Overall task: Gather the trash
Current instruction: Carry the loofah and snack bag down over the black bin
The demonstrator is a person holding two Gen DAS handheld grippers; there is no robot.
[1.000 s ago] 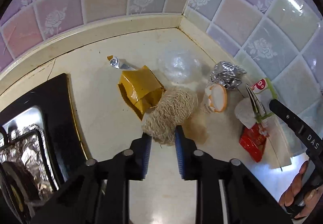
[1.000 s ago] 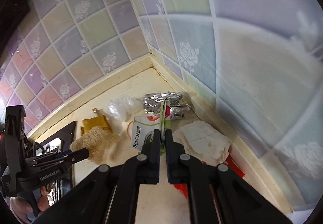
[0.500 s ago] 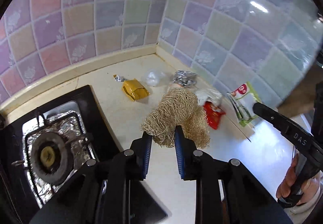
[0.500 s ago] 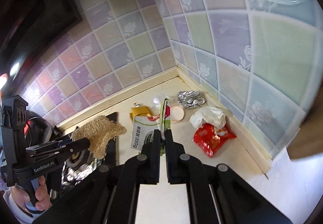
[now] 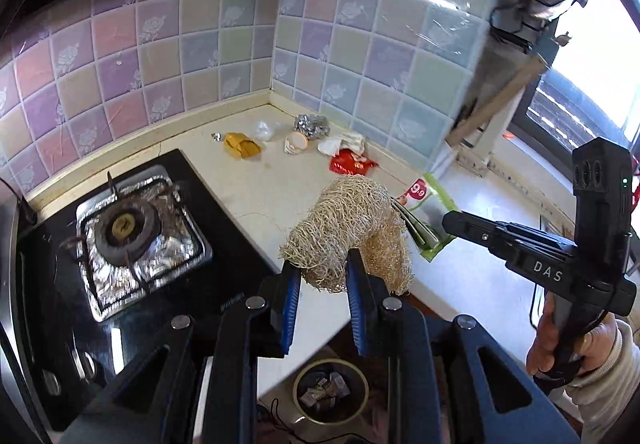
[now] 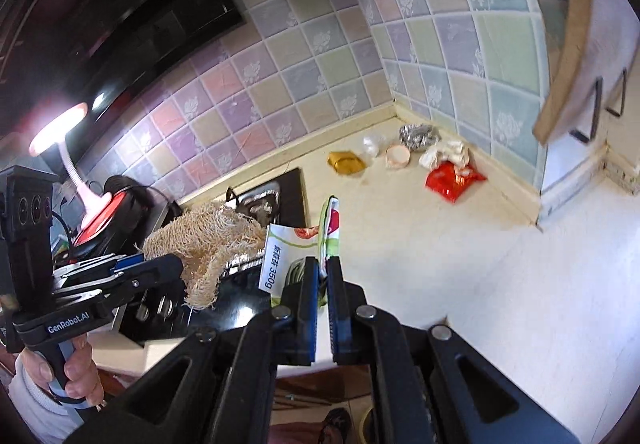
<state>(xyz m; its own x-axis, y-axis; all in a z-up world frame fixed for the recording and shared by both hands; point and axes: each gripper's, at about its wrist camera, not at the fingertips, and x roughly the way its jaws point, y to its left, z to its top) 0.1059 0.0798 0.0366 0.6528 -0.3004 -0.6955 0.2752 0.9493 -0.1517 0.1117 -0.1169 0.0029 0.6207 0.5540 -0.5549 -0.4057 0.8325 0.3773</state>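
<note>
My left gripper (image 5: 320, 278) is shut on a tan loofah scrubber (image 5: 348, 228) and holds it above the counter's front edge. My right gripper (image 6: 323, 276) is shut on a green and white food packet (image 6: 304, 248); the packet also shows in the left wrist view (image 5: 424, 211). In the far corner of the counter lie a yellow wrapper (image 5: 240, 145), clear plastic (image 5: 264, 129), crumpled foil (image 5: 310, 123), a small pale cup (image 5: 296, 143), white tissue (image 5: 342, 143) and a red wrapper (image 5: 352, 165). A round bin (image 5: 330, 390) with scraps stands on the floor below.
A black gas stove (image 5: 132, 236) with foil around its burner fills the left of the counter. Tiled walls meet at the far corner. A cupboard (image 6: 580, 123) stands at the right. A pink lamp (image 6: 76, 171) is far left.
Both grippers have pulled back and up from the corner, carrying the loofah and the packet toward the counter's front edge. The floor bin has come into view.
</note>
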